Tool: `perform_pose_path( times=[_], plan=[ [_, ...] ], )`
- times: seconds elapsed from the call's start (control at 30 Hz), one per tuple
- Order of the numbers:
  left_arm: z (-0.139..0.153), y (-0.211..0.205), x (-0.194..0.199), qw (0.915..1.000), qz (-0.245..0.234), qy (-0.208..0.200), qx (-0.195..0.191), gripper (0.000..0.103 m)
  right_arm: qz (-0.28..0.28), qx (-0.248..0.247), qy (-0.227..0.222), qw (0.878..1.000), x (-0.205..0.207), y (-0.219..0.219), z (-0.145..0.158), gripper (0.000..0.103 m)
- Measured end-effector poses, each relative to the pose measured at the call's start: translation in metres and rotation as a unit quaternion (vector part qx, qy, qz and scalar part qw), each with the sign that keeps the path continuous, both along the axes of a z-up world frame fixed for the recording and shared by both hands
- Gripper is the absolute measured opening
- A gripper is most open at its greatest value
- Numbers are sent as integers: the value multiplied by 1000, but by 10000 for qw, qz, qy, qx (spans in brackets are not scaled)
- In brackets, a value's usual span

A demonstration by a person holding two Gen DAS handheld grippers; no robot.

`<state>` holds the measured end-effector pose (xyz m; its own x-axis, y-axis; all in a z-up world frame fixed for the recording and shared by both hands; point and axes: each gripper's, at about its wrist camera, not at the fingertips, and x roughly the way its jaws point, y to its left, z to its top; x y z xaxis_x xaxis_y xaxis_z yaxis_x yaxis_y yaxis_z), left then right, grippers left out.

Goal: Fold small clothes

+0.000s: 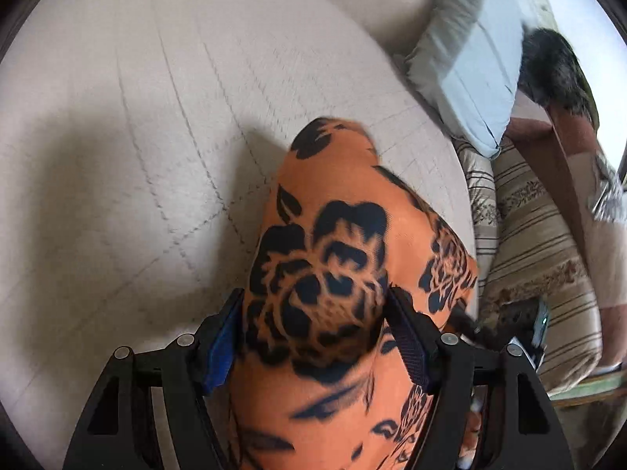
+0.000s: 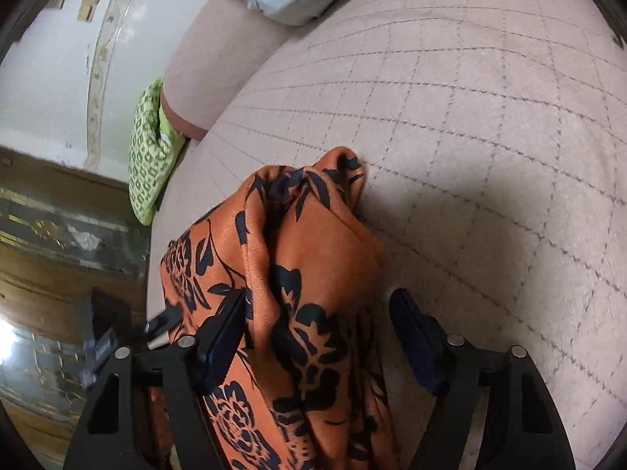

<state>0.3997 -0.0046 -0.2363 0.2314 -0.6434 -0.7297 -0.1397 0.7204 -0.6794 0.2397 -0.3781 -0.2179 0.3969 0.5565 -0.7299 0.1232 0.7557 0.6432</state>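
An orange garment with a black flower print lies bunched on the beige quilted bed cover. My left gripper stands wide, and the cloth bulges up between its fingers and fills the gap from pad to pad; no pinch shows. In the right wrist view the same garment runs up from under the camera, its twisted tip resting on the bed cover. My right gripper is open: the cloth leans on the left finger, while the right finger stands clear of it.
A pale blue pillow lies at the bed's far side. A striped brown cushion and something dark and furry are on the right. A green patterned cloth hangs at the bed's edge above a wooden floor.
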Motion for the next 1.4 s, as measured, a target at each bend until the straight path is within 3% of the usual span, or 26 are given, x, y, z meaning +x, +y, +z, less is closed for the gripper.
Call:
perform_pose_path(
  times=[0.07, 0.13, 0.2, 0.3, 0.47, 0.6, 0.7, 0.83, 0.93, 0.97, 1.03, 1.1, 1.17, 1.23, 1.3, 1.4],
  plan=[
    [-9, 4, 0, 9996, 142, 44, -222, 63, 9, 62, 41, 10000, 3, 2, -4, 43],
    [-7, 2, -1, 9998, 72, -17, -169, 41, -83, 279, 183, 9994, 2, 2, -11, 34],
    [3, 5, -7, 9995, 50, -123, -273, 30, -173, 253, 204, 9993, 1, 3, -8, 27],
    [31, 16, -16, 9991, 65, -343, -233, 27, -100, -45, 0, 9999, -2, 17, 16, 21],
    [95, 59, -20, 9953, 190, -938, -156, 27, 205, 126, -475, 9986, 2, 54, 67, 20],
    [125, 88, -5, 9921, 274, -1215, 129, 28, 362, 271, -732, 9963, 30, 89, 92, 20],
    [121, 105, 11, 9915, 398, -1208, 281, 30, 473, 284, -744, 9957, 66, 111, 86, 20],
    [80, 117, 25, 9939, 590, -769, 525, 40, 594, -120, -528, 9968, 102, 135, 54, 23],
    [42, 123, 29, 9870, 805, -460, 1315, 47, 557, -544, -59, 9969, 120, 147, 17, 29],
    [40, 124, 25, 9868, 795, -514, 1313, 50, 538, -556, 22, 9970, 121, 148, 9, 33],
    [49, 123, 8, 9846, 851, -742, 1338, 51, 441, -369, 25, 9983, 112, 145, 13, 35],
    [67, 117, -17, 9767, 888, -1033, 1657, 53, 423, -655, -162, 9968, 90, 147, 33, 41],
    [83, 106, -48, 9696, 828, -1253, 1930, 55, 442, -836, -491, 9943, 57, 146, 54, 62],
    [95, 100, -80, 9638, 783, -1413, 2122, 59, 407, -830, -649, 9936, 29, 145, 65, 73],
    [108, 91, -107, 9550, 775, -1468, 2460, 60, 395, -850, -659, 9934, 2, 145, 65, 73],
    [115, 73, -140, 9498, 587, -1472, 2698, 61, 321, -953, -612, 9930, -28, 147, 55, 73]
  ],
)
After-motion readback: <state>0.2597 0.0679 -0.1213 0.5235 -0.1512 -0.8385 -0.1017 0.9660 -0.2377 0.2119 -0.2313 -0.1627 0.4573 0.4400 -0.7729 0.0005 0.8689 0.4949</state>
